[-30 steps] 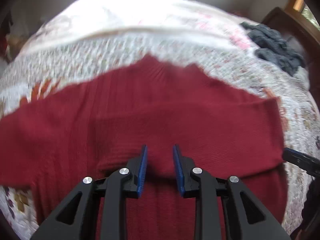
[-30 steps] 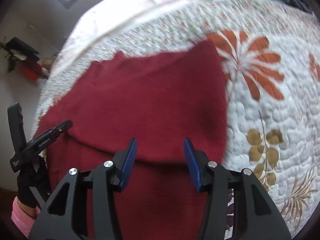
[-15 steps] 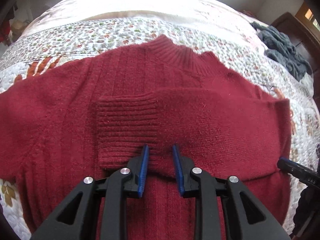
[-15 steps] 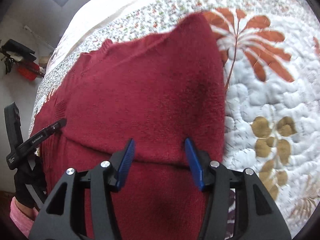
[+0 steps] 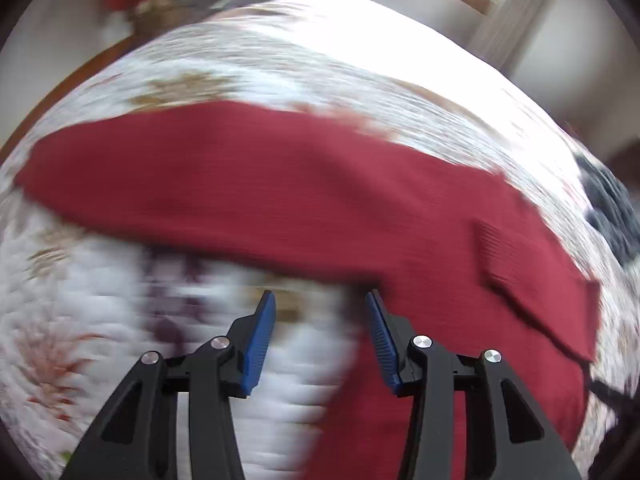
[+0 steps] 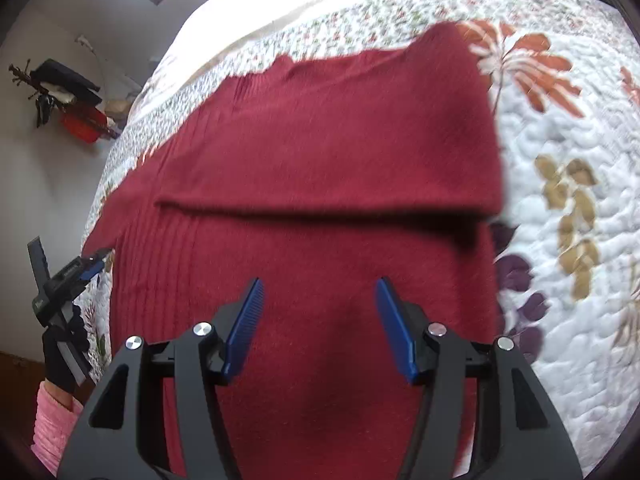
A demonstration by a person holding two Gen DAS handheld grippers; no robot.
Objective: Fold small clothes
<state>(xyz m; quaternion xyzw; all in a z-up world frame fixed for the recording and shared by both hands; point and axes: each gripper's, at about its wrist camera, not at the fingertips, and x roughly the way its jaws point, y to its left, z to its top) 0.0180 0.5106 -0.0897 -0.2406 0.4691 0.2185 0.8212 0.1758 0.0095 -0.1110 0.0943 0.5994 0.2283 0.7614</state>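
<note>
The left gripper [image 5: 320, 312] has swung left off the red sweater [image 6: 320, 152] and opened wider, empty; the right gripper [image 6: 320, 300], also empty, has spread wide above the sweater, lying on the quilted bed [image 6: 568, 240] with one sleeve folded across.

The sweater [image 6: 320, 160] lies flat on the quilt [image 6: 568, 240], one sleeve [image 6: 340, 184] folded across its body. A dark garment [image 5: 612, 212] lies on the quilt beyond it.

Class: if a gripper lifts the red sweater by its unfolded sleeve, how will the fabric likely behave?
The red sweater would probably droop: one sleeve already lies folded flat across its body. Its fuzzy ribbed knit looks grippy, unlikely to slip on the quilt. Both grippers are open, holding nothing.
</note>
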